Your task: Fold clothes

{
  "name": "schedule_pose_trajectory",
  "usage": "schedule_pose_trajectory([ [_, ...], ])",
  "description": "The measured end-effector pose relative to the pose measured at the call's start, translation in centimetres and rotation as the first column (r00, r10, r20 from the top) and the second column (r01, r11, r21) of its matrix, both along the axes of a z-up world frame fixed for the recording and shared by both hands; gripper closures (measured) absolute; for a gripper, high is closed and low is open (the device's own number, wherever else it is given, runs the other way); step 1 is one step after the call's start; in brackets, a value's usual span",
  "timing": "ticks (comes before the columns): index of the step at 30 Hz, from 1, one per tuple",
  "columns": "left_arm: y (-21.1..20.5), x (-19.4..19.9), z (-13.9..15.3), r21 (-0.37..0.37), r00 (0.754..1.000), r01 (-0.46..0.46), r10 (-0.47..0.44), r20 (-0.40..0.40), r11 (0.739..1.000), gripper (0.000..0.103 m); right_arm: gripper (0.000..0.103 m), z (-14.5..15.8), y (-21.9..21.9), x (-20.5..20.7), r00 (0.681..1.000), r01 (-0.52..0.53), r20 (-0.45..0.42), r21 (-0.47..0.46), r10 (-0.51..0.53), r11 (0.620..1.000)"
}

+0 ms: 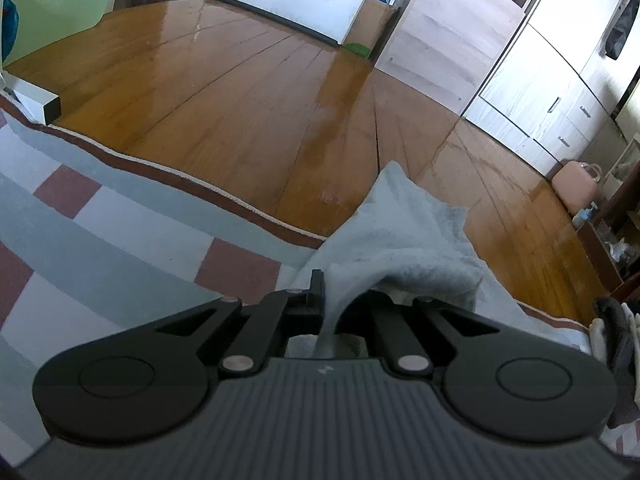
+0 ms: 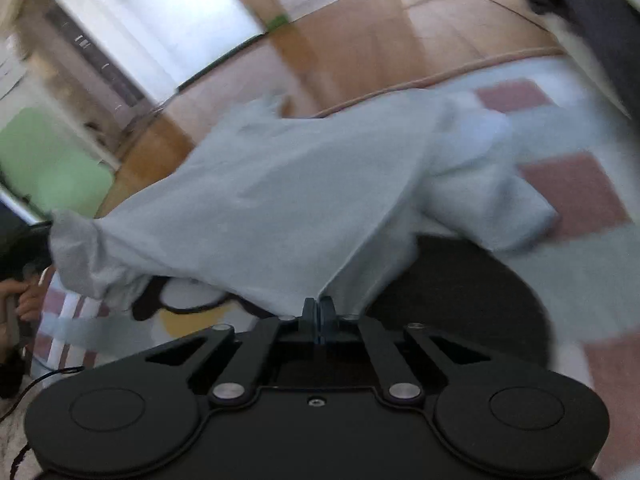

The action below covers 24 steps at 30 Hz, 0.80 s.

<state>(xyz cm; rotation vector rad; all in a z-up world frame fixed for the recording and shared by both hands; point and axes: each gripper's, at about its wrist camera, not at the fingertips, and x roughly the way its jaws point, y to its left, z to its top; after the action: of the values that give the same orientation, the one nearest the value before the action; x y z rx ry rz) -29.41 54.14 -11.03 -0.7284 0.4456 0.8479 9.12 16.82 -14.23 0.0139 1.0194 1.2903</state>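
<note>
Garment point(image 2: 280, 184), pale grey, hangs stretched between both tongs above a checked blanket point(image 1: 120, 216). Left tongs point(image 1: 326, 300) are closed on a bunched edge, cloth passing between the fingers and draping forward past the blanket's brown hem point(image 1: 224, 194). Right tongs point(image 2: 318, 312) are pinched tight on a thin fold; the far end of the cloth sags onto the blanket near a red square point(image 2: 576, 188).

Risks, as judged: the right grip holds only a sliver of fabric, so a sharp pull could slip it free; the motion blur in the right view suggests speed, which would raise that chance. Cloth overhanging the hem could slide toward the wooden floor point(image 1: 240, 92).

Room: the blanket lies bare leftward; a dark garment point(image 2: 592, 20) sits at the right margin, well apart.
</note>
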Motion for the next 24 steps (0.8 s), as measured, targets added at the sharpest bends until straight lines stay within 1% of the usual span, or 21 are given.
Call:
schedule_pose_trajectory([
  [1,0.0,0.1,-0.1,-0.002,1.0,-0.001,0.001,-0.005,1.0,0.101,0.1,0.5,0.9,-0.1,1.0,-0.022,0.002,0.03,0.022,0.999],
  [2,-0.1,0.1,-0.2,-0.005,1.0,-0.002,0.002,-0.015,1.0,0.101,0.1,1.1,1.8,0.5,1.0,-0.023,-0.015,0.054,0.023,0.998],
  [5,-0.1,0.3,-0.6,-0.015,0.999,-0.006,0.005,-0.047,1.0,0.101,0.1,3.0,4.1,2.5,0.998,0.018,-0.06,0.107,-0.012,0.994],
  [7,0.0,0.2,-0.9,-0.029,0.999,-0.013,0.011,-0.048,0.999,0.101,0.1,3.8,5.9,3.9,0.997,0.06,-0.053,0.083,-0.056,0.995],
  [8,0.0,0.2,-0.9,-0.034,0.999,-0.015,0.013,-0.047,0.999,0.101,0.1,3.9,6.5,4.3,0.997,0.072,-0.035,0.061,-0.07,0.996],
  [10,0.0,0.0,-1.0,-0.038,0.999,-0.016,0.014,-0.05,0.999,0.101,0.1,3.6,7.0,4.9,0.997,0.075,-0.036,0.029,-0.074,0.997],
  [12,0.1,0.0,-1.2,-0.04,0.998,-0.016,0.013,-0.064,0.999,0.101,0.1,2.8,7.0,4.8,0.994,0.082,-0.072,0.016,-0.081,0.997],
  [14,0.2,0.0,-1.4,-0.051,0.997,-0.019,0.015,-0.07,0.999,0.1,0.096,1.7,6.7,4.0,0.992,0.066,-0.109,0.002,-0.065,0.998],
  [16,0.4,0.1,-1.8,-0.069,0.997,-0.03,0.025,-0.073,0.997,0.097,0.095,0.6,6.4,3.0,0.988,0.047,-0.146,-0.013,-0.048,0.999],
  [19,0.8,0.2,-2.5,-0.106,0.996,-0.041,0.033,-0.078,0.994,0.097,0.092,-1.1,5.9,1.6,0.979,0.017,-0.202,-0.033,-0.024,0.999],
  [20,0.8,0.2,-2.6,-0.114,0.996,-0.042,0.032,-0.081,0.993,0.097,0.092,-1.1,6.0,1.1,0.985,0.004,-0.172,-0.043,-0.011,0.999],
  [21,0.8,0.2,-2.7,-0.117,0.996,-0.041,0.031,-0.083,0.992,0.097,0.089,-1.1,6.1,0.5,0.991,-0.01,-0.131,-0.054,0.003,0.999],
  [22,0.8,0.2,-2.7,-0.119,0.996,-0.04,0.031,-0.083,0.992,0.097,0.082,-0.9,5.9,-0.1,0.997,-0.019,-0.082,-0.062,0.014,0.998],
  [23,0.9,0.2,-2.8,-0.121,0.996,-0.04,0.03,-0.082,0.992,0.097,0.078,-0.5,5.7,-0.6,0.999,-0.025,-0.034,-0.063,0.023,0.998],
  [24,0.9,0.2,-2.8,-0.123,0.996,-0.04,0.03,-0.081,0.992,0.097,0.067,-0.1,5.5,-1.0,0.999,-0.031,0.018,-0.062,0.032,0.998],
])
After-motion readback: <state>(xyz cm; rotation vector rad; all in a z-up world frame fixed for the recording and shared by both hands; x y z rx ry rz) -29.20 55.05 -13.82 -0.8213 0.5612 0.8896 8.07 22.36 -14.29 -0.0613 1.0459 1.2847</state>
